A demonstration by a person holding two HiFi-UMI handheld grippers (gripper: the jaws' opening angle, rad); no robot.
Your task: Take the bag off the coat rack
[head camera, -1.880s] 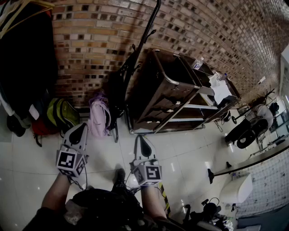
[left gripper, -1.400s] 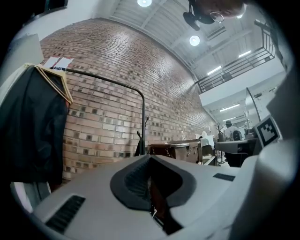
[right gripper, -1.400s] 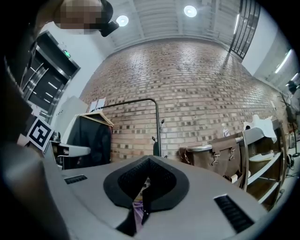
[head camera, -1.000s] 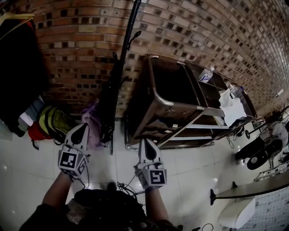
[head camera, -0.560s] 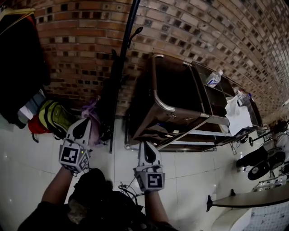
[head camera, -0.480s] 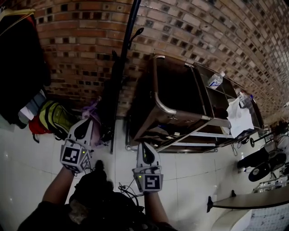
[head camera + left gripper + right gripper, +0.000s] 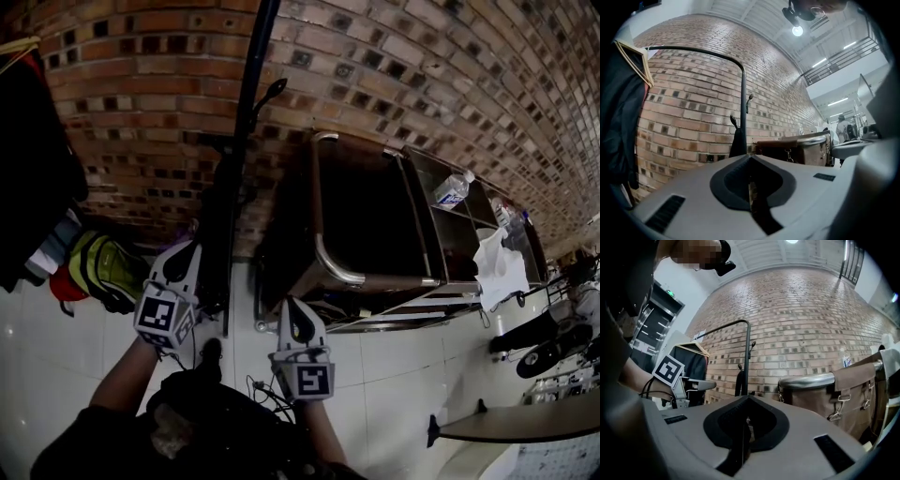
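Fingers (image 7: 693, 197) of the left gripper (image 7: 187, 249) and right gripper (image 7: 294, 303) are closed empty, short of the hanging bag (image 7: 217, 234).

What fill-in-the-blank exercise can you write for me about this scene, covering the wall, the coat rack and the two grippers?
1. The wall behind the coat rack is built of ____.
2. The bag hanging on the coat rack is ____ in colour.
3. The left gripper and the right gripper both have their jaws ____, with nothing between them.
4. In the head view, the yellow-green backpack lies on the floor to the ____ of the coat rack.

Missing words: brick; black; shut; left
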